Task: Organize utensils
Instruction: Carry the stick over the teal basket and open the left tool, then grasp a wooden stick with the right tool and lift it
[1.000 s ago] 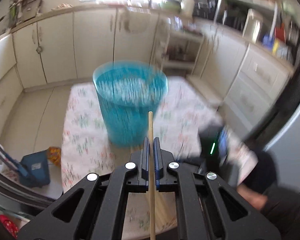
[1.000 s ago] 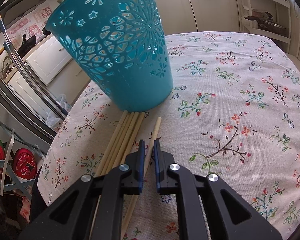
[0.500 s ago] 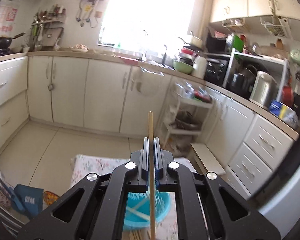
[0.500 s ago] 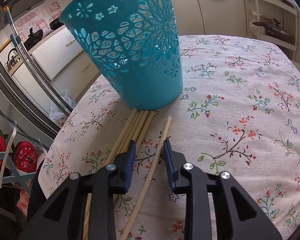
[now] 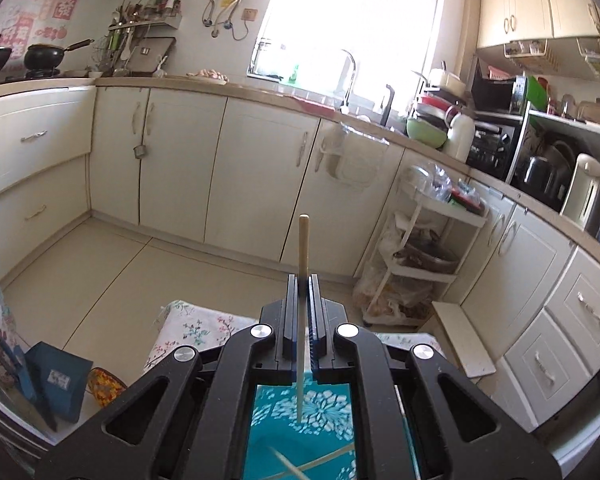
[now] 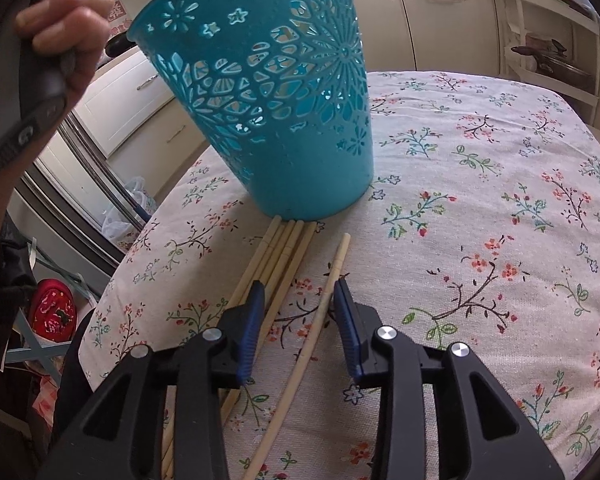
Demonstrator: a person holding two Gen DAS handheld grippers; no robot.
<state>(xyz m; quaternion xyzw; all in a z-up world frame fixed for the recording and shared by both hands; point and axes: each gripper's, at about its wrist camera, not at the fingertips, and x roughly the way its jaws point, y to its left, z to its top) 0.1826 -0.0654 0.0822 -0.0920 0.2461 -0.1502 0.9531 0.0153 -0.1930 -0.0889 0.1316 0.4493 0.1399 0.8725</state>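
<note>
My left gripper [image 5: 303, 284] is shut on a wooden chopstick [image 5: 303, 240] whose tip sticks out past the fingers. It hangs over the teal cut-out basket [image 5: 300, 420], which shows below with chopsticks lying inside. In the right wrist view the same basket [image 6: 300, 160] stands on the floral tablecloth [image 6: 480, 180]. My right gripper [image 6: 300, 286] hovers just before it, jaws opening. A single chopstick [image 6: 328, 292] lies loose on the cloth between them, untouched by the pads. A bundle of several chopsticks [image 6: 278, 244] lies by the left finger.
A hand [image 6: 60, 32] holds the left gripper's handle above the basket's left rim. Kitchen cabinets [image 5: 260, 180] and a white trolley [image 5: 428, 248] stand beyond the table. A blue dustpan [image 5: 56, 380] lies on the floor at the left.
The left gripper has carried its chopstick up and over the basket. The right jaws have opened off the single chopstick, which now lies on the cloth. A hand has entered the right view.
</note>
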